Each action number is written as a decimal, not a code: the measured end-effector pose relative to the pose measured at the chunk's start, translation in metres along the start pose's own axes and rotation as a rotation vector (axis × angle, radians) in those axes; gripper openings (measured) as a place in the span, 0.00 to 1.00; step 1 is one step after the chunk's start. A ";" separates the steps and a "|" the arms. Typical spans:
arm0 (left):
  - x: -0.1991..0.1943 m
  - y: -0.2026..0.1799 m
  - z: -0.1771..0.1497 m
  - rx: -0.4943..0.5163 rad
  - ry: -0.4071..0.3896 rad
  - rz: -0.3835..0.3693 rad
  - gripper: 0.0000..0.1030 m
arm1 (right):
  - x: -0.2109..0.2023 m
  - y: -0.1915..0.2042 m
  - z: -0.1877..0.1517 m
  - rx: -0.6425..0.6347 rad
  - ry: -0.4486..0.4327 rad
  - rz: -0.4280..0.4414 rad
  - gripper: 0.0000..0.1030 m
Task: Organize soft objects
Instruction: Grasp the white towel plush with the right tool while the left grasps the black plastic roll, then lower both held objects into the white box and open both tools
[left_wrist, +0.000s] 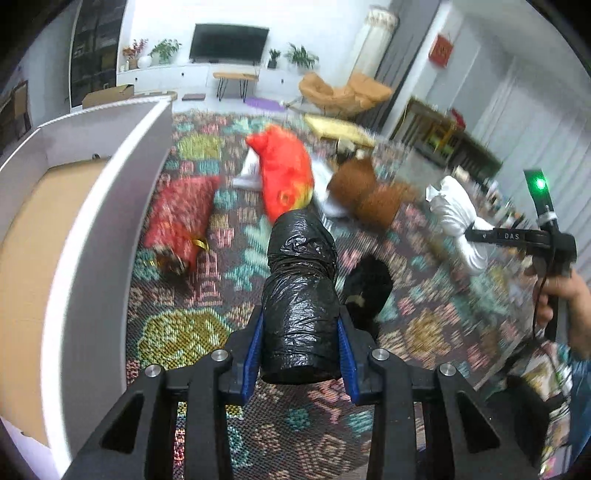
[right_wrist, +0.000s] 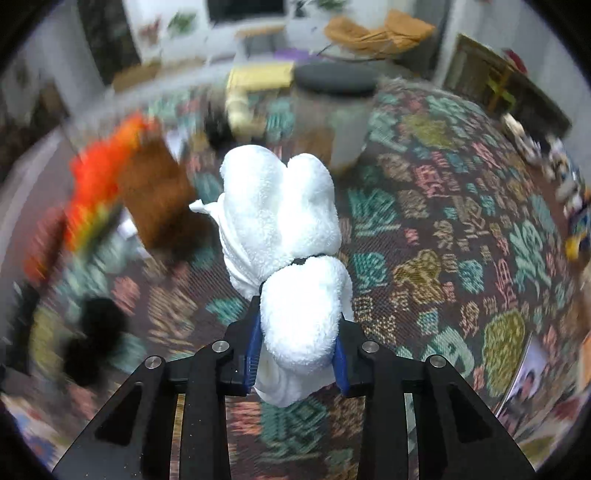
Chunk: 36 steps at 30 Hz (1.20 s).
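Plastic, black and crinkled, wraps the roll-shaped bundle (left_wrist: 301, 299) clamped in the left gripper (left_wrist: 301, 354) above the patterned woven rug (left_wrist: 184, 332), beside a white-walled cardboard box (left_wrist: 92, 221). The right gripper (right_wrist: 297, 360) pinches a white fluffy towel bundle (right_wrist: 284, 221) over the rug, near an orange-red plush toy (left_wrist: 284, 173) and a brown furry plush (left_wrist: 369, 192).
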<state>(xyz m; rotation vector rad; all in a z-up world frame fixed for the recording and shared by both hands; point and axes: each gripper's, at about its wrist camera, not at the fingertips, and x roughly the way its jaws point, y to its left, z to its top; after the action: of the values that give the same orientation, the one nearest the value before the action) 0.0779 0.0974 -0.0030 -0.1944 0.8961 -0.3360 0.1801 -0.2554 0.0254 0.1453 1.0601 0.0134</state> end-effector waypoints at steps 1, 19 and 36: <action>-0.011 0.002 0.003 -0.010 -0.024 -0.012 0.35 | -0.012 0.005 0.004 0.022 -0.012 0.049 0.33; -0.168 0.161 0.022 -0.155 -0.212 0.546 0.59 | -0.060 0.361 -0.003 -0.139 0.107 0.912 0.81; -0.119 0.054 0.009 -0.012 -0.317 0.234 0.89 | 0.068 0.162 -0.102 -0.014 0.122 0.307 0.81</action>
<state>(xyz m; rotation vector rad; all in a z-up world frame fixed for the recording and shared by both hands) 0.0275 0.1913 0.0729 -0.1469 0.5998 -0.0778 0.1337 -0.0781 -0.0621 0.2966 1.1507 0.3099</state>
